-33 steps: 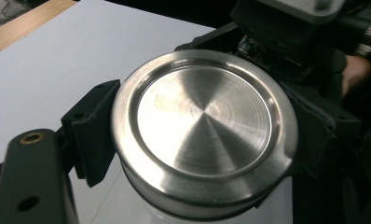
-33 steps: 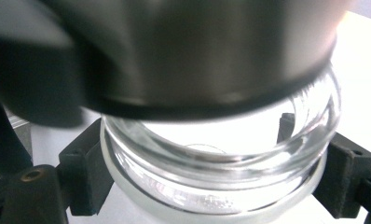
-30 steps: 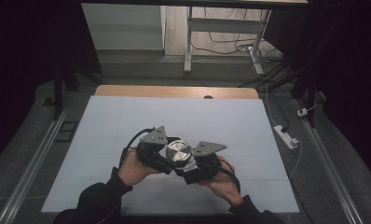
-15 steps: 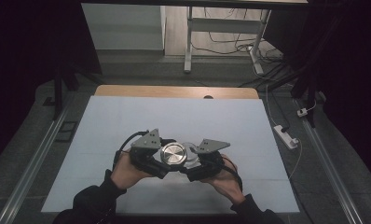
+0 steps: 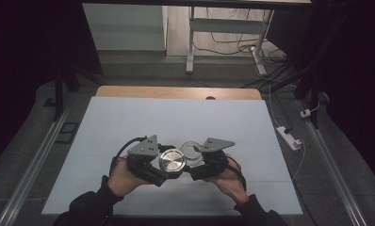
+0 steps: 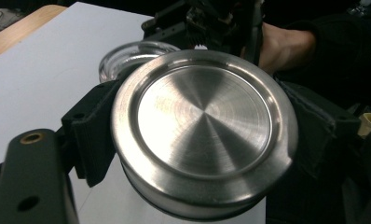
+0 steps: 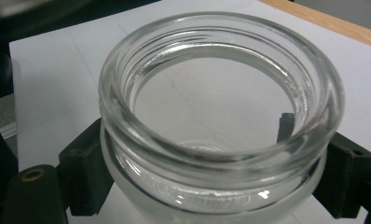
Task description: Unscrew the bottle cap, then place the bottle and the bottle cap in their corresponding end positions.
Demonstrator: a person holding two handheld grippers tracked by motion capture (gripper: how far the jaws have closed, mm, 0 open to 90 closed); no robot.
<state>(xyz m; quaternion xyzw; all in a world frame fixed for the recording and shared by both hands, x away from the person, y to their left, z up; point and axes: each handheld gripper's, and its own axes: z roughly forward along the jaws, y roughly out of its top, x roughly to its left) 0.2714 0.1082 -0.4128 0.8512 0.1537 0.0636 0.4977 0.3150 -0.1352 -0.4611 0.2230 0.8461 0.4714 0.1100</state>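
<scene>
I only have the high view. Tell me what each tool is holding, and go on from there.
Observer: The left tool is clamped on a round metal lid, its jaws on opposite sides of the lid's rim.
Operator: Now the right one.
Observer: The right tool grips a clear glass jar just below its mouth, one jaw on each side.
Operator: Report what's in the jar.
Observer: It looks empty; the white table shows through the glass.
Operator: Say whether lid and jar touch.
Observer: In the left gripper view the jar's rim sits behind the lid's edge; I cannot tell whether they touch.
</scene>
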